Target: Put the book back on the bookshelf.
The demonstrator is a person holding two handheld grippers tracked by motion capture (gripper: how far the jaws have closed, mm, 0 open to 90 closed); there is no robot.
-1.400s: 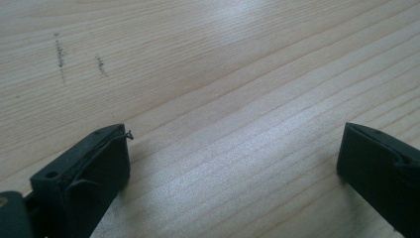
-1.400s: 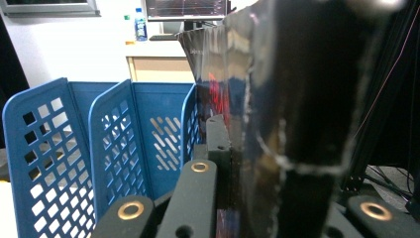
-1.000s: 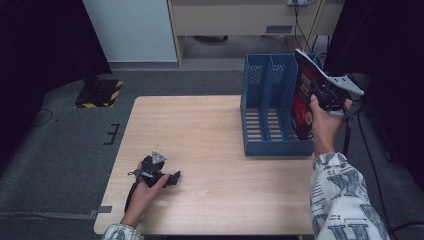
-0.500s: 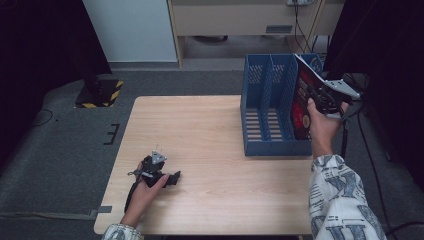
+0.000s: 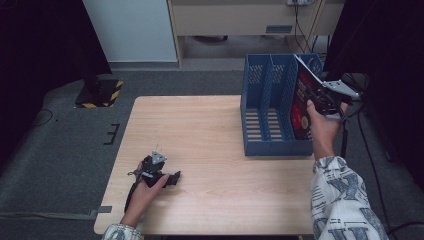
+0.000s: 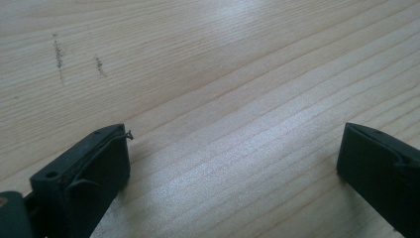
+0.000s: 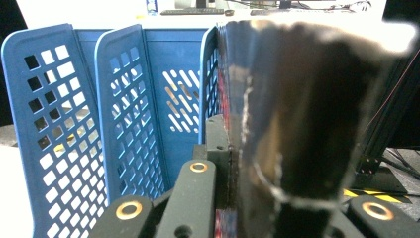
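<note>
A blue three-slot file rack [image 5: 267,120] stands on the right side of the wooden table [image 5: 210,130]. My right gripper [image 5: 325,97] is shut on a glossy red-and-black magazine [image 5: 301,100], held upright and leaning. Its lower part appears to stand in the rack's rightmost slot. In the right gripper view the magazine [image 7: 307,124] rises close in front of my jaws, just right of a blue divider [image 7: 210,89]. My left gripper [image 5: 172,178] lies on the table near the front left. Its jaws stand open over bare wood [image 6: 233,144], with nothing between them.
The rack's two left slots [image 5: 260,125] hold nothing. A pale cabinet [image 5: 130,30] and a wooden shelf unit [image 5: 240,20] stand beyond the table. A yellow-and-black striped base [image 5: 102,92] sits on the grey floor at the far left. Dark curtains flank both sides.
The magazine's top edge sits slightly lower and nearer the rack than a second ago. Both hands have stayed almost where they were.
</note>
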